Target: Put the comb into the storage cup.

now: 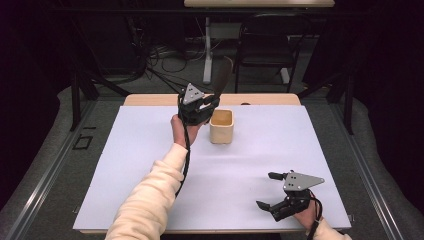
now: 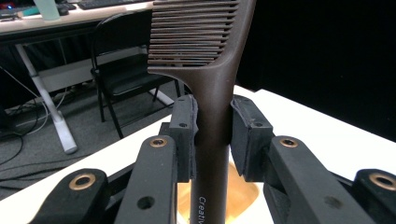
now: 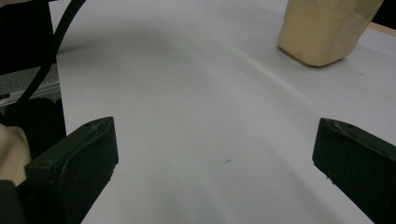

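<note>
**Comb over the cup — how we'd finish this drop**

So here's where we're at: our left tool (image 1: 207, 103) is pinching the handle of a dark brown plastic comb (image 2: 212, 93), teeth end pointing up, pads pressed on either side of the stem. The comb hangs just above and slightly behind the small square tan wooden cup (image 1: 222, 126), which stands near the far middle of the white-covered table (image 1: 150, 150). In the left gripper view we can see the cup's open mouth right below the handle, so the line-up looks decent already.

Our right tool (image 1: 272, 192) rests low at the near right corner with its jaws spread wide, nothing between them — well apart from the cup.

How we'd do it well, as far as we can judge:
- keep the comb upright and centre the handle's tip over the opening before going down
- lower slowly; that cup looks light and a bump on the rim could tip it
- let go only once the handle is well inside, so the comb leans on the wall instead of toppling out
</note>
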### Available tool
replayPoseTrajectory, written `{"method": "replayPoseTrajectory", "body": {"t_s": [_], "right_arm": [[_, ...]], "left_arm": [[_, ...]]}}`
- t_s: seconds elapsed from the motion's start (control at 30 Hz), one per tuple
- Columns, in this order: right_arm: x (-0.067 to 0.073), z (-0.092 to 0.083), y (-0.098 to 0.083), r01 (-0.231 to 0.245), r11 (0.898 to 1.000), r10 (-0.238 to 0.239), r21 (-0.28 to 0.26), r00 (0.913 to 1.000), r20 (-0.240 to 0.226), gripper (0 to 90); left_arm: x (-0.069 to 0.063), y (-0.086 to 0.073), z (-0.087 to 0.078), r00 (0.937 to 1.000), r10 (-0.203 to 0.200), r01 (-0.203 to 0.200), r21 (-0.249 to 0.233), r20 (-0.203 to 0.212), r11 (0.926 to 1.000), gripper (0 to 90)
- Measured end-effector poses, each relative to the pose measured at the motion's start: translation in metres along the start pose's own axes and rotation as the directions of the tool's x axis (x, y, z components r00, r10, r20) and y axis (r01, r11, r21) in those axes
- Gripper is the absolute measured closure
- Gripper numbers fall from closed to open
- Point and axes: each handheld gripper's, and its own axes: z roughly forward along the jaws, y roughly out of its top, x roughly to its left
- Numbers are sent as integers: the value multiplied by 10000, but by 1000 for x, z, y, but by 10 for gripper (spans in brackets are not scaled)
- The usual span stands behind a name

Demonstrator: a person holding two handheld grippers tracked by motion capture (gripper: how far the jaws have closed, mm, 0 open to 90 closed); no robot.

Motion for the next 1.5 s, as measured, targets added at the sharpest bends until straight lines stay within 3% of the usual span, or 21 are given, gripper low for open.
{"method": "replayPoseTrajectory", "body": {"t_s": [1.0, 1.23, 1.5], "right_arm": [[-1, 0, 0, -109, 9999, 109, 0, 9999, -37, 0], [-1, 0, 0, -123, 9999, 123, -15, 9999, -31, 0], [-1, 0, 0, -116, 9999, 116, -6, 9999, -53, 0]], "left_arm": [[-3, 3, 24, 9998, 168, -172, -416, -97, 9990, 720], [-1, 1, 27, 9997, 107, -119, -600, -203, 9981, 720], [0, -3, 34, 10000, -45, 42, -606, -51, 9982, 720]]}}
